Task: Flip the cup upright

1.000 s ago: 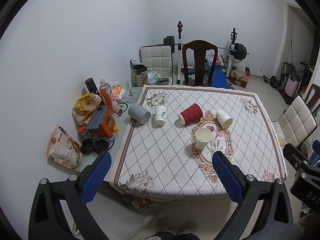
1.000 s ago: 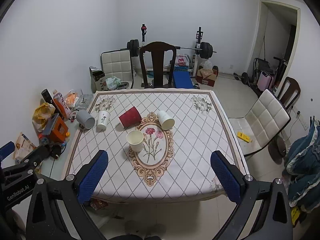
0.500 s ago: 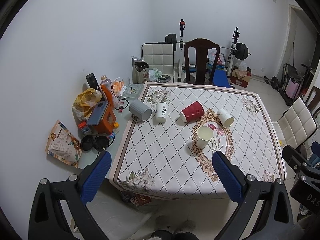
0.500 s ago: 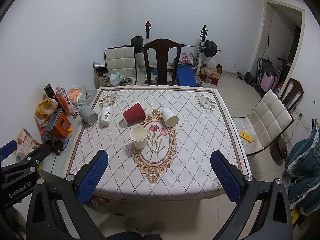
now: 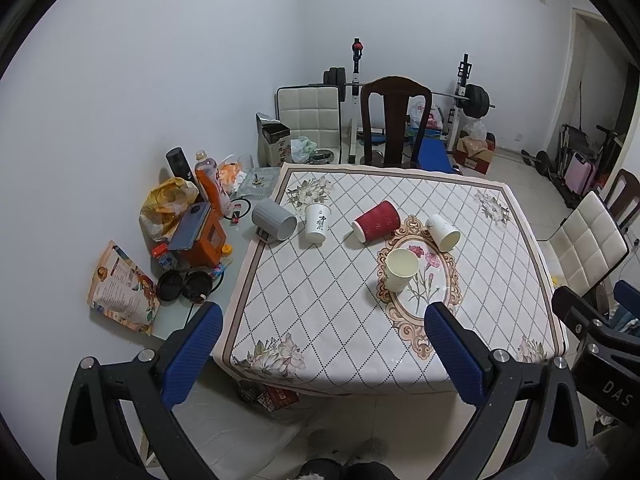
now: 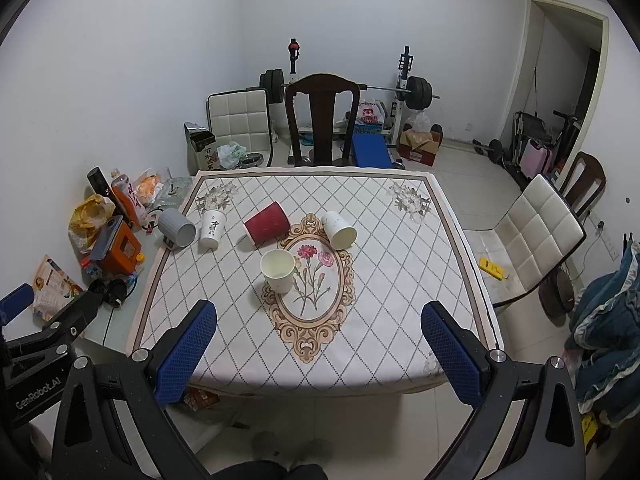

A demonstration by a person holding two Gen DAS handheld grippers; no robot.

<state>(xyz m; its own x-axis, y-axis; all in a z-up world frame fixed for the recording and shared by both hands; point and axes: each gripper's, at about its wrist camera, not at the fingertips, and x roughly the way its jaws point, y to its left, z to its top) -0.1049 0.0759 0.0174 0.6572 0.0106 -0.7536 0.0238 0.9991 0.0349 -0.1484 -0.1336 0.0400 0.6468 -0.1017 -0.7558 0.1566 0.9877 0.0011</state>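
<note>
**Five cups on the quilted cloth, both jaws wide**

A white-walled room with a weight bench and a dark wooden chair at the far edge of my desk, which wears a diamond-patterned cloth. Since a second ago the desk sits a little lower and farther in both views; the cups have not shifted.

Along the far-left part lie a grey cup on its side at the left edge, a white printed cup standing mouth-down, and a red cup on its side. A white cup lies tipped by the medallion, and a cream cup leans with its empty mouth toward me.

My left jaws and right jaws are spread apart, holding nothing, short of the near edge.
</note>
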